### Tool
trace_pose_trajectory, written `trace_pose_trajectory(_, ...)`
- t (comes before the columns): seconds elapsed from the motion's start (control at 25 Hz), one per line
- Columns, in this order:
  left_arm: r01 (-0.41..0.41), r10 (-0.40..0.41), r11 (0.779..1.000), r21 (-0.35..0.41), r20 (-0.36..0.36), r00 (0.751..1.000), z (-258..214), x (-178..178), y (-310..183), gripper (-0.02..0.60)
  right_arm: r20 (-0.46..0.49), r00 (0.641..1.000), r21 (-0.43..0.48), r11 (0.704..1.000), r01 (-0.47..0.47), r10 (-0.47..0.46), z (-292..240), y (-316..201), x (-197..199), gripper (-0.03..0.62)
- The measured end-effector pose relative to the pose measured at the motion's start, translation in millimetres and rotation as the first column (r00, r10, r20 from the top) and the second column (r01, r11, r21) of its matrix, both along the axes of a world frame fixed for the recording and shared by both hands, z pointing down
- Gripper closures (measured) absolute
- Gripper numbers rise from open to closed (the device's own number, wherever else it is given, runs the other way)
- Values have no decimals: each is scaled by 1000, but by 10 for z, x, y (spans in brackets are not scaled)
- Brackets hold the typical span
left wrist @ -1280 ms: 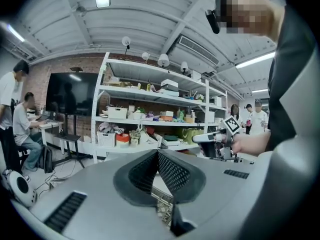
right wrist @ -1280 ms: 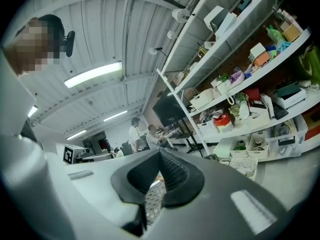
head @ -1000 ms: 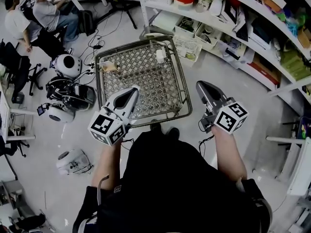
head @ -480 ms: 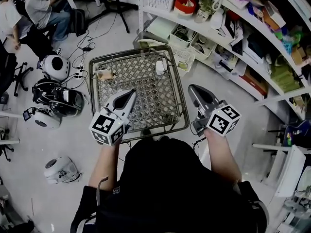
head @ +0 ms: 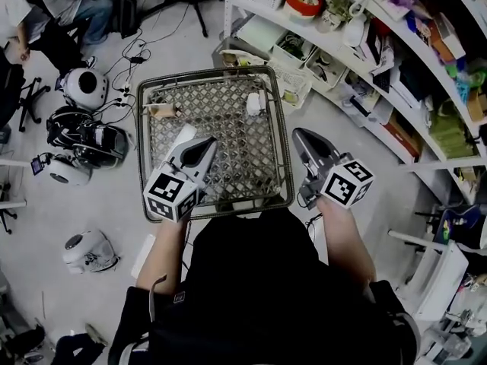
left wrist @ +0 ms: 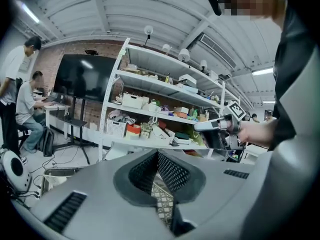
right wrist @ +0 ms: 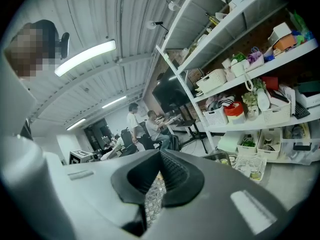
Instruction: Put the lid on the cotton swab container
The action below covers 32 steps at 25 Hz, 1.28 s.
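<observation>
Approach step, nothing grasped yet. The left hand-held gripper [head: 205, 144] and right hand-held gripper [head: 299, 134] hover with jaws pressed together and empty. Well ahead of both, on the metal lattice tabletop [head: 228, 147], stands the small white cotton swab container [head: 253, 103]. A small tan object [head: 162, 111], possibly the lid, lies ahead-left of the left one. The next move probably calls for parting the jaws and reaching forward.

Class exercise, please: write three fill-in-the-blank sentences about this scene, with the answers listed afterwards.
1. The left hand-held gripper and the right hand-held gripper both have their jaws ____.
2. The white container stands on the wire table, held by ____ gripper.
3. The shelves stand on the person's ____ side.
Answers: shut; neither; right.
</observation>
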<state>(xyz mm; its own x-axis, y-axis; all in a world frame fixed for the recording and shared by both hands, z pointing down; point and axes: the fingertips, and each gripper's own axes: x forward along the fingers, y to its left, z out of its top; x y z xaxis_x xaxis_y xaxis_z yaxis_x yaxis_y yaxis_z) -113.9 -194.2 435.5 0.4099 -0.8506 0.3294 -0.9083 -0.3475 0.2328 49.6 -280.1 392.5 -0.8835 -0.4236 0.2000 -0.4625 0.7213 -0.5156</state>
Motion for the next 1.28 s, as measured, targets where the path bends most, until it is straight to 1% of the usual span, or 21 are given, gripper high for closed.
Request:
trace_pose_trajectory(0.12, 42, -42, 999, -12, 11, 999, 59, 41, -138, 577, 7, 999, -20, 999, 41, -41, 88, -192, 17, 586)
trace_pose_trajectory(0.2, 85, -84, 996, -20, 23, 996, 122, 76, -242, 577, 10, 997, -30, 997, 76, -76, 162, -356, 49, 586)
trace_pose_trajectory(0.4, 200, -199, 978, -51, 38, 979, 222, 238, -523, 577, 4, 984, -66, 982, 177, -178, 415, -780, 150, 586)
trace_pose_trajectory(0.56, 251, -248, 964, -91, 49, 968, 300, 319, -662, 577, 5, 967, -120, 960, 254, -255, 647, -971, 152, 586)
trace_pose_trajectory(0.68, 275, -273, 954, -119, 39, 961, 383, 335, -727, 577, -11, 961, -159, 949, 272, -277, 845, -1084, 113, 586)
trace_pose_trajectory(0.84, 267, -265, 951, -154, 36, 964, 588, 342, -764, 577, -29, 958, -205, 940, 273, -285, 1089, -1119, 5, 586)
trace_pose_trajectory(1.0, 231, -229, 953, -195, 34, 973, 853, 261, -826, 577, -46, 964, -223, 943, 247, -263, 1284, -1165, -143, 586)
trace_pose_trajectory(1.12, 210, -207, 956, -205, 37, 978, 1012, 191, -939, 577, -57, 965, -246, 941, 234, -255, 1435, -1184, -204, 586)
trace_pose_trajectory(1.28, 166, -159, 962, -218, 50, 986, 1195, 131, -1141, 577, -83, 966, -277, 937, 214, -246, 1619, -1212, -236, 586)
